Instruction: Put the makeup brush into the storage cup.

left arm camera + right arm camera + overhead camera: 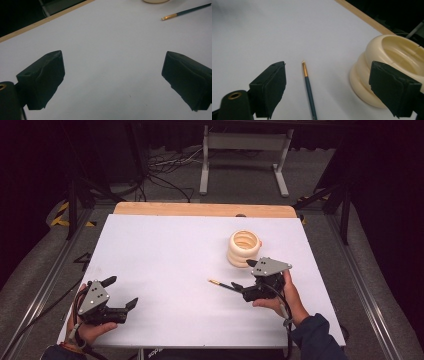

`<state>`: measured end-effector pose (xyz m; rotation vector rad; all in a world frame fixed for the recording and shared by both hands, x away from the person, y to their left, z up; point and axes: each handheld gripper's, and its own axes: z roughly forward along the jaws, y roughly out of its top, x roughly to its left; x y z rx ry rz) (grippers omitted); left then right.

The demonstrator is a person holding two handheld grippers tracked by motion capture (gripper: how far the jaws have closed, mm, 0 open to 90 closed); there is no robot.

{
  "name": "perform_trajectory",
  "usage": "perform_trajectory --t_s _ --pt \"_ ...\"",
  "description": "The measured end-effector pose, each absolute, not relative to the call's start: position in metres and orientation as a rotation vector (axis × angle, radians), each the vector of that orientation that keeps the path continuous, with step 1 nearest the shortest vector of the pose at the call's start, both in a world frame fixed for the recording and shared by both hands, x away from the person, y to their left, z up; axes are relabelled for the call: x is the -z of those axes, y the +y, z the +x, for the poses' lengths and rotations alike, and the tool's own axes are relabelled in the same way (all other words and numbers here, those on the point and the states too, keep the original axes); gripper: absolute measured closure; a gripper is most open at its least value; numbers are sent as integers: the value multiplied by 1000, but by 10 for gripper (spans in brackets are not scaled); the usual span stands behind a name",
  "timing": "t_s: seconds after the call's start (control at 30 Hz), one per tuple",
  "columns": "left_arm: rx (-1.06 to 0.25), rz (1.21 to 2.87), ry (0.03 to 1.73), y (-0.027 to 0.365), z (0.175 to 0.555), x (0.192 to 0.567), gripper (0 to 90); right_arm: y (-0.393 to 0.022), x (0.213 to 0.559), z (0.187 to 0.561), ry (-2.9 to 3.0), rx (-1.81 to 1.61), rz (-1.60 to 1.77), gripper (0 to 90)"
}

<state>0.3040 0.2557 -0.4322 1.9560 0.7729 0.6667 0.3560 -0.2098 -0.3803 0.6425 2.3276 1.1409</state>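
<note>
Right tongs point(327, 90) gape wide around the paintbrush point(309, 88) lying flat

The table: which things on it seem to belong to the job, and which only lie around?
Likely part of the job:
- paintbrush, lying between the open right gripper jaws
- cream ribbed holder

Just about:
- left gripper, open, over bare table
- cables on the floor
</note>
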Motion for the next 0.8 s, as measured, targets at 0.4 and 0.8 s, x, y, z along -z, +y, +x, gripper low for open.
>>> perform_trajectory --t_s 0.4,0.8 --pt "-701 1918 778 257 302 430 52 -191 397 368 2542 -942 588 207" --pt "-758 1869 779 256 299 428 50 -175 403 380 2655 -817 559 258"
